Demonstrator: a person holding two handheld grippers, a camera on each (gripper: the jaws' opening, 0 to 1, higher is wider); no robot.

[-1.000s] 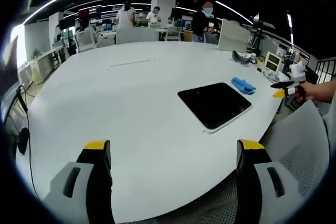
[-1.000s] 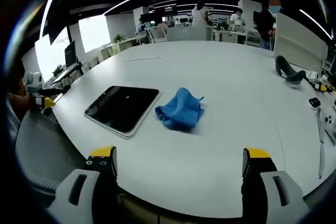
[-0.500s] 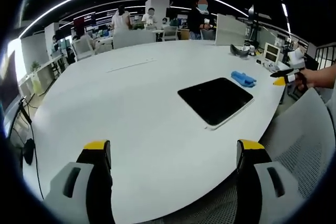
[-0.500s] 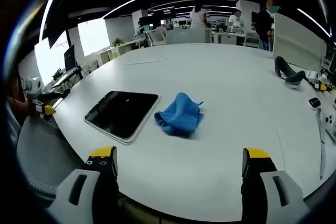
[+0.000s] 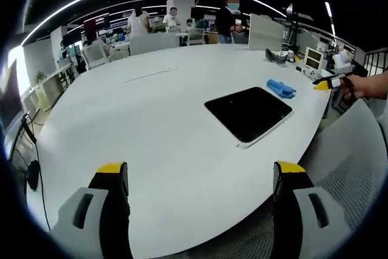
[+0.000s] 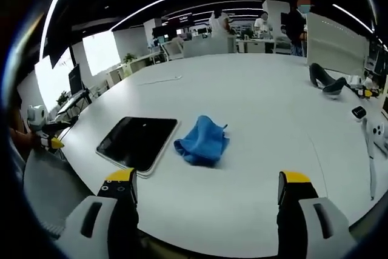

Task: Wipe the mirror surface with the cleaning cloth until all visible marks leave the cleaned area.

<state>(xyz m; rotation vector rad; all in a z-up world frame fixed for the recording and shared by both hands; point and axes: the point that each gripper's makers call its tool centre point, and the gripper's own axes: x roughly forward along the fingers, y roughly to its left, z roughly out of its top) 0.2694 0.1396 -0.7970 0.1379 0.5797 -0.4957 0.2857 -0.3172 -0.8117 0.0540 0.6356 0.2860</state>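
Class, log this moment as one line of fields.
phase: pre-grasp | cloth: crumpled on table, beside mirror, untouched | left gripper: open | right gripper: open, facing cloth

A dark mirror (image 6: 138, 142) lies flat near the edge of the white surface (image 6: 254, 125), with a crumpled blue cloth (image 6: 202, 141) just beside it. The right hand-held gripper (image 6: 205, 187) hovers over the near edge, jaws wide apart and holding nothing.
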